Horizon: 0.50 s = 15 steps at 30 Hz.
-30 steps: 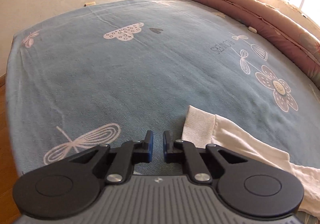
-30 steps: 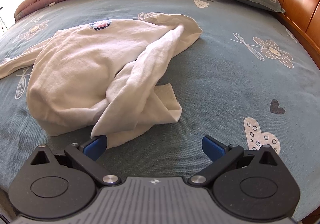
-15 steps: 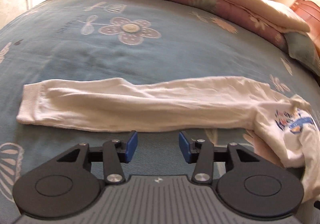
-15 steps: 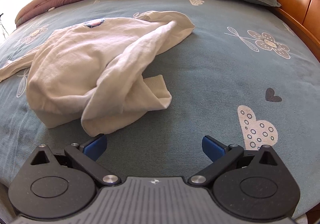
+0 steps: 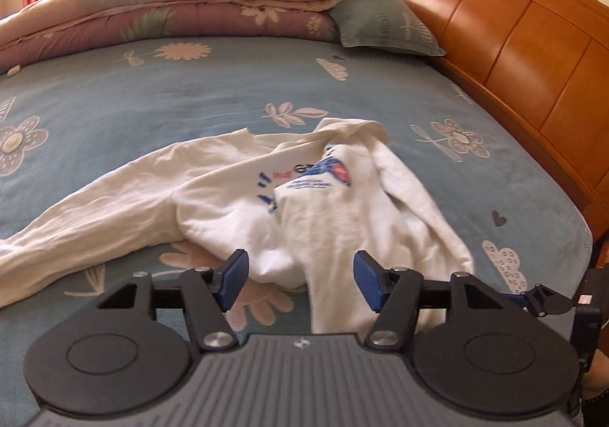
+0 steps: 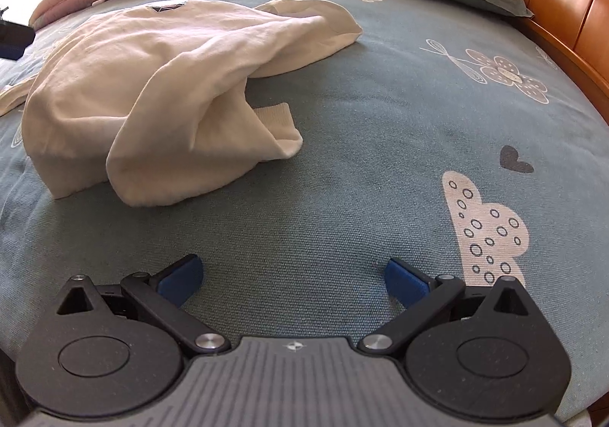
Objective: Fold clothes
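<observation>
While the left claw [image 5: 300, 280] has just been opening its jaws over the white sweatshirt [image 5: 304, 198], a fold of the cloth lies between the blue pads [image 5: 234, 274] without being pinched. Its view alone shows the printed blue-and-red logo [image 5: 327, 171] ahead and one sleeve [image 5: 87, 221] trailing off to the left. The right claw [image 6: 293, 280] is spread wide and empty above the bed [image 6: 380, 122], with the crumpled sweatshirt ahead and left of it; only this view shows a ribbed cuff [image 6: 278, 133].
</observation>
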Each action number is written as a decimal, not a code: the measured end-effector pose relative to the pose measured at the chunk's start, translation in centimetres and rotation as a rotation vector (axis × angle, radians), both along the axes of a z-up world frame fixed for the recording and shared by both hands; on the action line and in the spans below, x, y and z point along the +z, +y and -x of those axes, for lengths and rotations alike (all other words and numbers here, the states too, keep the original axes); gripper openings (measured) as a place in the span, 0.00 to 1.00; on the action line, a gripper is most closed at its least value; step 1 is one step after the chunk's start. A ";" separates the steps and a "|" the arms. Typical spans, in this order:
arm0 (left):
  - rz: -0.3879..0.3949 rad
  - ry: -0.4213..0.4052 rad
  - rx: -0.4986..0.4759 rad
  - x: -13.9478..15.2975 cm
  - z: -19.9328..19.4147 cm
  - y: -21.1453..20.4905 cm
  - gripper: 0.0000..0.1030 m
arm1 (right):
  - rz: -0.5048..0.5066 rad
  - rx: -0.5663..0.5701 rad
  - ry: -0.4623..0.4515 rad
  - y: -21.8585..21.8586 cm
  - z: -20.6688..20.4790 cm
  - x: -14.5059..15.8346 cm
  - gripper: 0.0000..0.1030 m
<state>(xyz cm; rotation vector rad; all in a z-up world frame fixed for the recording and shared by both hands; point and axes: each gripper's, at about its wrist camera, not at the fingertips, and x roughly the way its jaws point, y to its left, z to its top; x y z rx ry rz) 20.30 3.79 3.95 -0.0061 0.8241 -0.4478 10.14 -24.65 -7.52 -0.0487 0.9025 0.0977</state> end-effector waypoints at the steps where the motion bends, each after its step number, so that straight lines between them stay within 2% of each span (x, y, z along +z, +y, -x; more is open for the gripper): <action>1: -0.001 -0.008 -0.030 0.4 0.2 -1.3 0.65 | -0.001 0.003 -0.012 0.0 0.2 -0.1 1.00; 6: -0.052 -0.029 -0.157 0.1 0.4 -8.2 0.67 | -0.005 0.029 -0.060 -0.3 0.8 -0.3 1.00; 12: -0.213 -0.045 -0.252 -3.5 -0.2 -16.3 0.67 | -0.002 0.074 -0.034 -0.8 1.2 0.0 1.00; 15: -0.313 -0.077 -0.247 -5.1 -0.8 -17.8 0.68 | -0.007 0.085 -0.032 -1.1 1.6 0.1 1.00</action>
